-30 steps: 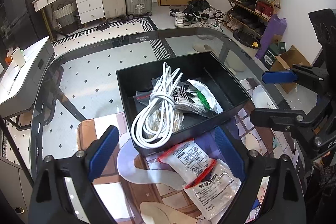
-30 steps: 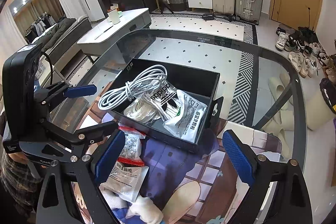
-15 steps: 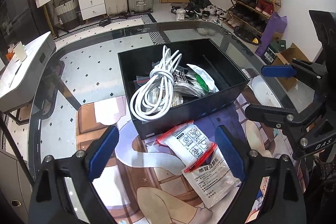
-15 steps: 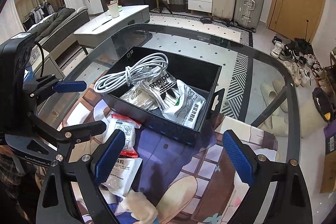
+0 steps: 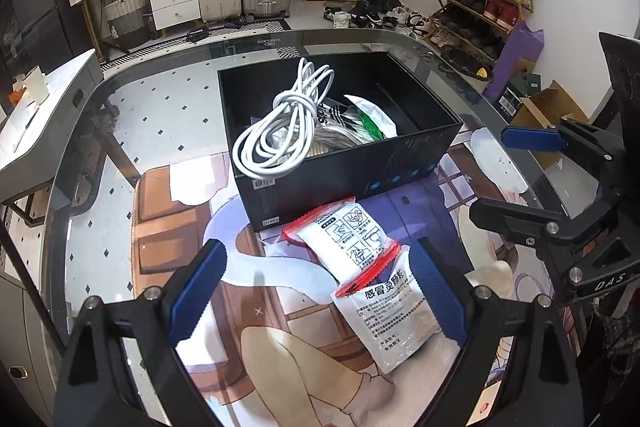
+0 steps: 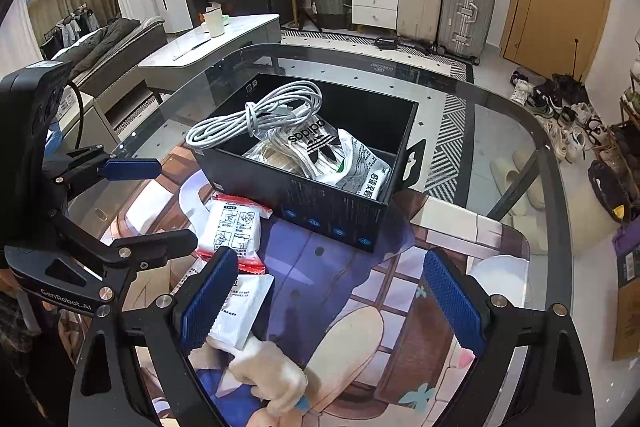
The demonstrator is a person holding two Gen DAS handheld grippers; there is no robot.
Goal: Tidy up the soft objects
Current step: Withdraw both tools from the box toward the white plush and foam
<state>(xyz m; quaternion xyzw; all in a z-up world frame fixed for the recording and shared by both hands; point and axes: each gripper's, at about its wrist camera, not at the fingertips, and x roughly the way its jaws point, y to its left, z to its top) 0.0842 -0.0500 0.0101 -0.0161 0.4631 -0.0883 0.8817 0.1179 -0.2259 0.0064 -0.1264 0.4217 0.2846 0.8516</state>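
The clear bag [image 6: 310, 143] in the black box [image 6: 320, 207] reads "adidas" — upside down in the right view. The left hand-held gripper [image 6: 160, 203] bears "GenRobot.AI"; the right hand-held gripper [image 5: 516, 175] shows "DAS". The white sachet [image 5: 394, 311] carries Chinese print — "感冒灵颗粒".

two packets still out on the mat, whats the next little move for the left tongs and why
Probably lower the left tongs onto the nearer packet and close on it. They are open and empty; that packet lies flat on the mat between the pads, atop the other packet, outside the black box holding the cable.
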